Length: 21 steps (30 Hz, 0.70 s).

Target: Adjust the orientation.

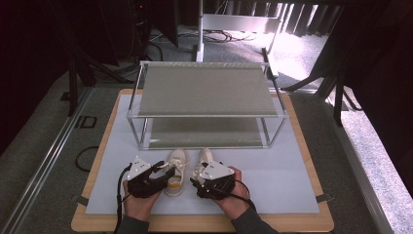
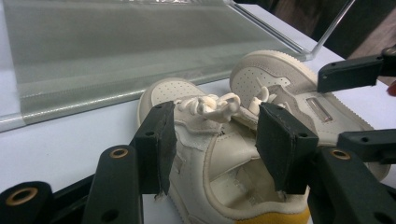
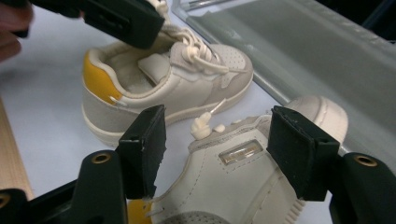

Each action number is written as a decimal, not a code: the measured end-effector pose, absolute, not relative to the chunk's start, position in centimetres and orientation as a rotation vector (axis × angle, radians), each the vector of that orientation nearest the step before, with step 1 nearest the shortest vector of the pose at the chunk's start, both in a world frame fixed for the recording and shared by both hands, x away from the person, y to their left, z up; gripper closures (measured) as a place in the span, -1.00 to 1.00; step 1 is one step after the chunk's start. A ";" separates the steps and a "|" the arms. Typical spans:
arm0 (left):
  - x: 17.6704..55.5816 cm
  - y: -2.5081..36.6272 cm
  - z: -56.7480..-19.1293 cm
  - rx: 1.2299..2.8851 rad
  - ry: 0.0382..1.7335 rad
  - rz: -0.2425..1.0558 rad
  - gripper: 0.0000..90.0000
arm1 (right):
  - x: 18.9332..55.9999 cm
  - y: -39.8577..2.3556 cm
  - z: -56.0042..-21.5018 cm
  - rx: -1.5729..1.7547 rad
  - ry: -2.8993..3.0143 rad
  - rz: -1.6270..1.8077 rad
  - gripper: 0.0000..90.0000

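**High view: two small shoes, two claws, one rack**

High view shows two cream child's shoes side by side on the white mat of the tabletop (image 1: 292,190), toes toward a two-shelf metal rack (image 1: 207,92). The left shoe (image 1: 176,171) has a yellow heel patch and tied white laces; the right shoe (image 1: 203,161) lies just beside it, its rear half hidden under the right claw (image 1: 204,181) and the grey plate on top. The left claw (image 1: 158,173) sits at the left shoe's heel end.

No brand name or print can be read on either shoe. The right shoe carries a small clear window on its side (image 3: 239,152) — whatever is inside it is too blurred to make out. On the dark floor left of the tabletop, pale letters that look like "ID" (image 1: 86,122) show.

Left gripper view: the left claw (image 2: 217,140) stands wide, one pad on each side of the left shoe's (image 2: 219,158) collar; whether the pads press the leather I cannot tell. The shoe's heel is cut off at the bottom edge.

Right gripper view: the right claw (image 3: 219,149) is spread to its widest around the right shoe (image 3: 243,182), gaps visible beside both pads — nothing gripped. That shoe's heel is cut off below.

Count: two shoes, two claws, one rack with two shelves.
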<state>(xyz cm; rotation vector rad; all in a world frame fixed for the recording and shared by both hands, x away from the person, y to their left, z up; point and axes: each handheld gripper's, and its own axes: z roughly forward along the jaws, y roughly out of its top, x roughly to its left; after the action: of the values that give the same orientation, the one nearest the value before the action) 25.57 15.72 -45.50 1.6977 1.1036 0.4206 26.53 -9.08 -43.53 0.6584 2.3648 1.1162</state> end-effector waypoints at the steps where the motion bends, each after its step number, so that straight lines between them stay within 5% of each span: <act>1: 25.6 15.7 -45.5 1.697 1.103 0.419 0.04 | 26.6 -9.1 -43.6 0.661 2.367 1.110 -0.19; 21: 25.6 15.4 -45.7 1.707 1.103 0.406 0.04 | 26.6 -10.4 -43.8 0.639 2.325 1.070 -0.13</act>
<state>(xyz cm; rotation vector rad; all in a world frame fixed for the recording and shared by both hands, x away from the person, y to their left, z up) 25.64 15.42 -45.67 1.7068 1.1035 0.4059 26.57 -10.36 -43.78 0.6392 2.3249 1.0695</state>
